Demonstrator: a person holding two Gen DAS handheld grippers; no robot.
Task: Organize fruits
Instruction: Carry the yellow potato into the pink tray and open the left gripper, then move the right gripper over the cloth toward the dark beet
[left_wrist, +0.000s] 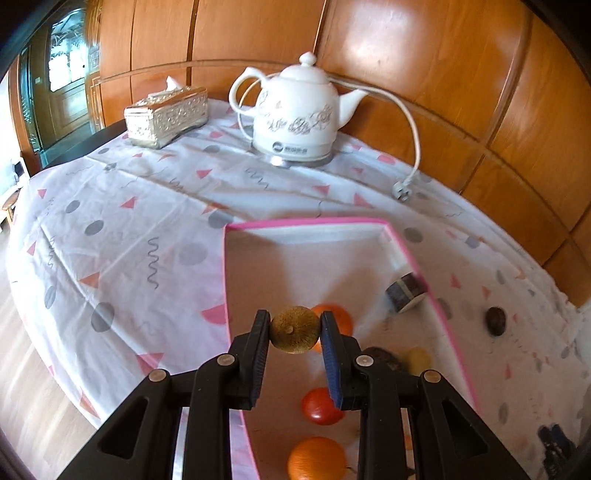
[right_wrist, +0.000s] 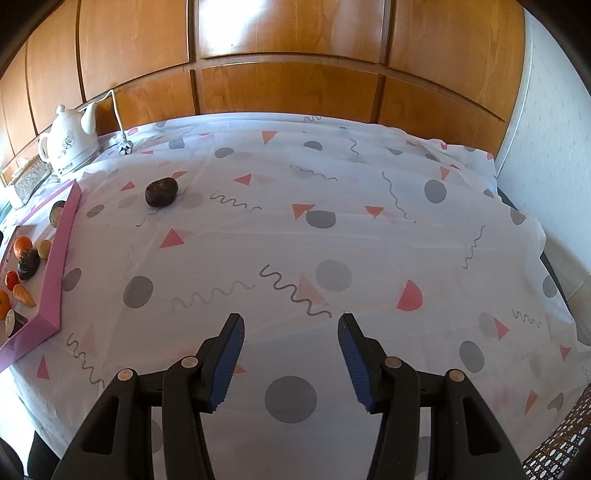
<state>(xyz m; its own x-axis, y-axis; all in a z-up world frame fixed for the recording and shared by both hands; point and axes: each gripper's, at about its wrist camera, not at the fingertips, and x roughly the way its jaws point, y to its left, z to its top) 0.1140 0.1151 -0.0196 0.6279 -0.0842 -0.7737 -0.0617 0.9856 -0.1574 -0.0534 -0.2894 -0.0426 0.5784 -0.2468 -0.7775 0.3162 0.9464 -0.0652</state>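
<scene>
My left gripper (left_wrist: 294, 330) is shut on a brown kiwi (left_wrist: 294, 329) and holds it above the pink-rimmed box (left_wrist: 229, 295). In the box lie two oranges (left_wrist: 338, 314), a red tomato (left_wrist: 321, 406), a dark fruit (left_wrist: 384, 356) and a yellowish one (left_wrist: 417, 360). A dark round fruit (right_wrist: 161, 191) lies on the cloth outside the box; it also shows in the left wrist view (left_wrist: 495, 320). My right gripper (right_wrist: 291, 332) is open and empty above the cloth, well right of the box (right_wrist: 61, 251).
A white electric kettle (left_wrist: 299, 110) with its cord and plug (left_wrist: 402, 192) stands at the back by the wooden wall. A silver tissue box (left_wrist: 164, 116) is to its left. A patterned white cloth (right_wrist: 332, 240) covers the table. A dark cut piece (left_wrist: 404, 291) lies at the box's right rim.
</scene>
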